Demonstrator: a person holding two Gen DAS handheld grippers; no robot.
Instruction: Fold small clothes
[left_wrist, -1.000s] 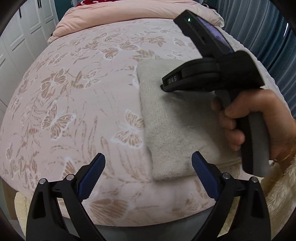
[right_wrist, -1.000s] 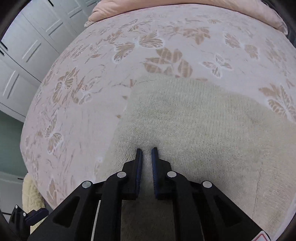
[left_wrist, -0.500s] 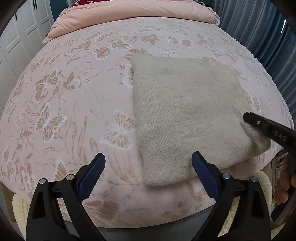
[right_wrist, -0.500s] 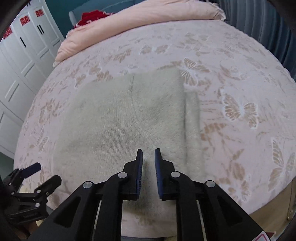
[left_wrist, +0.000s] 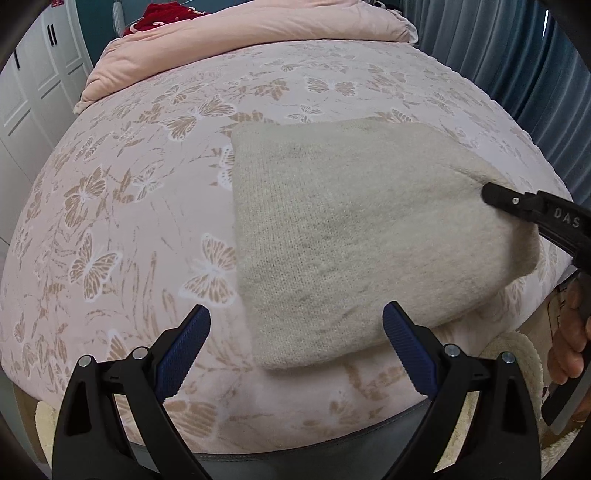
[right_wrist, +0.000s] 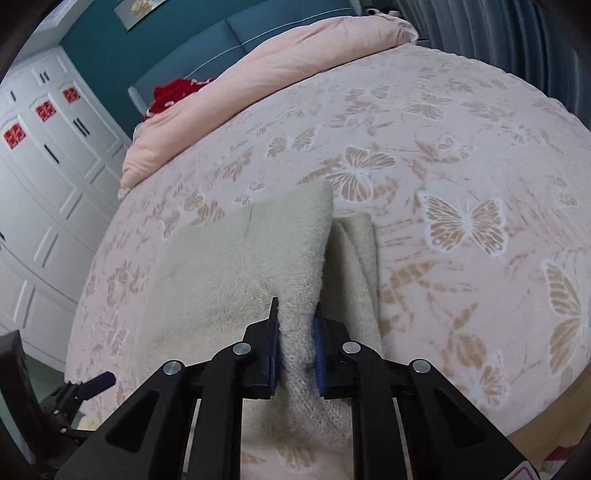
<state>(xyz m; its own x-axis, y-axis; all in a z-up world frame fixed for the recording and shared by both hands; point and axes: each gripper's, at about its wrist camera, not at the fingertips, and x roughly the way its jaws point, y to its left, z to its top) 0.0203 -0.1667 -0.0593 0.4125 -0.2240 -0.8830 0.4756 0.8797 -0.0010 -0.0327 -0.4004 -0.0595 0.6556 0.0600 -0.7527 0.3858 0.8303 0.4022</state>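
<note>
A folded beige knit garment (left_wrist: 354, 229) lies on the pink butterfly bedspread (left_wrist: 140, 206), near the bed's front edge. My left gripper (left_wrist: 295, 347) is open and empty, just short of the garment's near edge. My right gripper (right_wrist: 295, 347) is shut on the garment's right edge (right_wrist: 295, 295), pinching a raised ridge of the knit. In the left wrist view the right gripper (left_wrist: 495, 194) comes in from the right and meets the garment's right side. A second folded layer (right_wrist: 358, 258) lies beside the pinched ridge.
A rolled pink duvet (left_wrist: 240, 33) lies along the far end of the bed, with a red item (left_wrist: 162, 18) behind it. White wardrobes (right_wrist: 40, 177) stand on the left, grey-blue curtains (left_wrist: 517, 55) on the right. A cream fluffy rug (left_wrist: 517, 354) lies below the bed's edge.
My right gripper left the top of the garment, swung round to its right side and closed on that edge. My left gripper stayed open and drew slightly nearer.
</note>
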